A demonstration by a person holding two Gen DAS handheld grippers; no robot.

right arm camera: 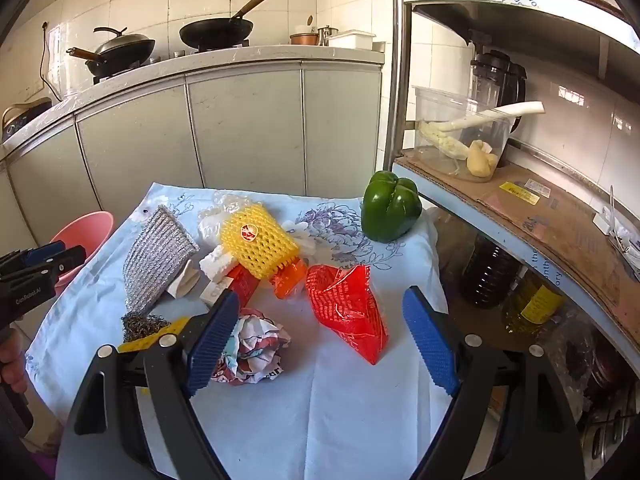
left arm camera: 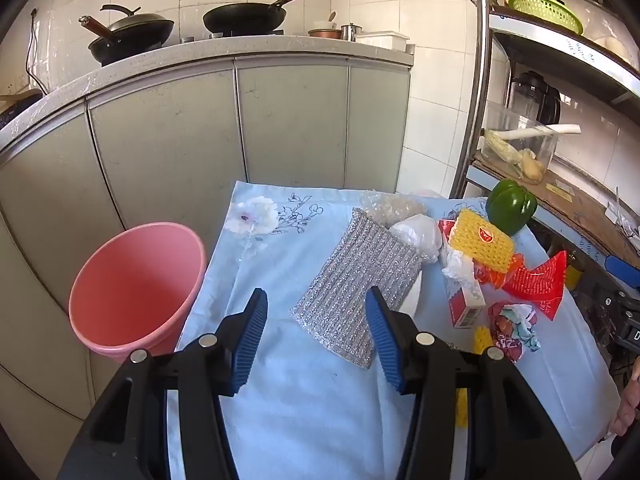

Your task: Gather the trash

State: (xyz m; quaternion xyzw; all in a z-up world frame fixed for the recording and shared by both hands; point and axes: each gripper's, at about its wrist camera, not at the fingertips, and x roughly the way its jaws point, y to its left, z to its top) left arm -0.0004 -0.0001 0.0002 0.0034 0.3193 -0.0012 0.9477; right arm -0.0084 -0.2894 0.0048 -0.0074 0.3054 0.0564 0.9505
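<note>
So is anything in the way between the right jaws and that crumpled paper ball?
Nothing visible. The right gripper is open and empty, and the crumpled paper ball lies on the blue cloth right beside its left finger, with bare cloth around it.

A home kitchen. Beyond the tongs, two black woks (left arm camera: 245, 17) sit on a gas stove atop a speckled counter (left arm camera: 192, 56) with grey cabinet doors, white tiled walls (left arm camera: 436, 80) behind. Off to the right, a metal rack (right arm camera: 516, 216) holds a blender (right arm camera: 498, 76) and oil bottles (right arm camera: 490, 272).
</note>
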